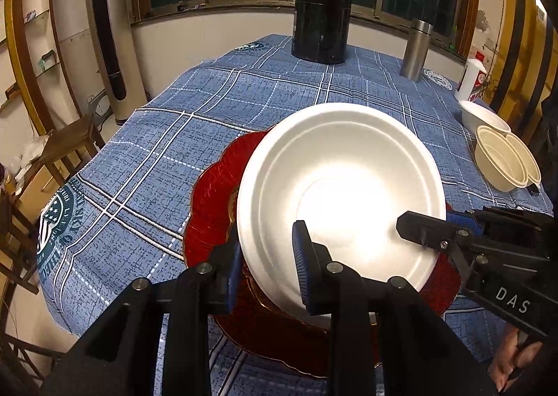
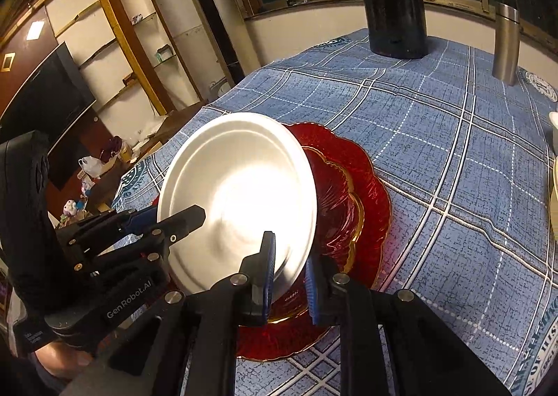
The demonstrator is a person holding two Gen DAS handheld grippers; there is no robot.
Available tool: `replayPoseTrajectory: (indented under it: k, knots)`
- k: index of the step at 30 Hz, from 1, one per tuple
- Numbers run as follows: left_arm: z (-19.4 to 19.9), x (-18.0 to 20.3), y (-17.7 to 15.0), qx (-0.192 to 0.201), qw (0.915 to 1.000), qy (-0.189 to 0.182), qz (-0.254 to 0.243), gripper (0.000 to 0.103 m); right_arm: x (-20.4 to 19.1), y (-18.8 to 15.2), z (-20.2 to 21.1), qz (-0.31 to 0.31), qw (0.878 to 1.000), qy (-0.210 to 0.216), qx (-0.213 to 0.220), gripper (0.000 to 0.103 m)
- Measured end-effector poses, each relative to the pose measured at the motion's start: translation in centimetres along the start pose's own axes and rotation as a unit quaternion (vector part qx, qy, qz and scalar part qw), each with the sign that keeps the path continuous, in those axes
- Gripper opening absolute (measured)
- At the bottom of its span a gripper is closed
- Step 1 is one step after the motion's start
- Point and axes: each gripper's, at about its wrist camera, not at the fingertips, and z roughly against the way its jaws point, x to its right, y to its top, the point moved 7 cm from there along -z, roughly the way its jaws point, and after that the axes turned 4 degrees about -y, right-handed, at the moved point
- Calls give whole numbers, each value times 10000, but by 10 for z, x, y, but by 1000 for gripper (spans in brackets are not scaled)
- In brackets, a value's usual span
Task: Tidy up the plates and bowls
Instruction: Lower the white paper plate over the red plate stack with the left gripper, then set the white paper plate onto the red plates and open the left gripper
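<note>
I've got the white plate (image 1: 340, 197) tilted up over the red plates (image 1: 209, 207), and both grippers are on its near rim. My left gripper (image 1: 268, 267) straddles the edge, one blue pad under the rim and one on the inside face, so it looks clamped on the plate. My right gripper (image 2: 289, 277) has the rim between its pads too, but there's a visible gap at the pad on the right, so I can't tell if it's really pinching.

There's a larger red plate with a wavy gold edge (image 2: 369, 193) flat on the blue checked tablecloth (image 2: 453, 158), with a smaller one (image 2: 334, 193) nested on it. The white plate leans over both.

Off to the right, well apart, sit a white bowl (image 1: 483, 117) and two cream bowls (image 1: 502, 160). At the far end stand a black jug (image 1: 321, 19) and a steel flask (image 1: 416, 49).
</note>
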Motion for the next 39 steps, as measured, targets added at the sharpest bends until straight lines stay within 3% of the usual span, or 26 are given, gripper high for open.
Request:
replayPoseTrajectory:
  k: [9,39]
  knots:
    - [6,0,4,88,10000,40,13,25,-4,-1,12,91,9998,-57,145,26]
    - [31,48,13,313,9983,33,-482,25,30,-7,57,-187,9980,-136,596,28]
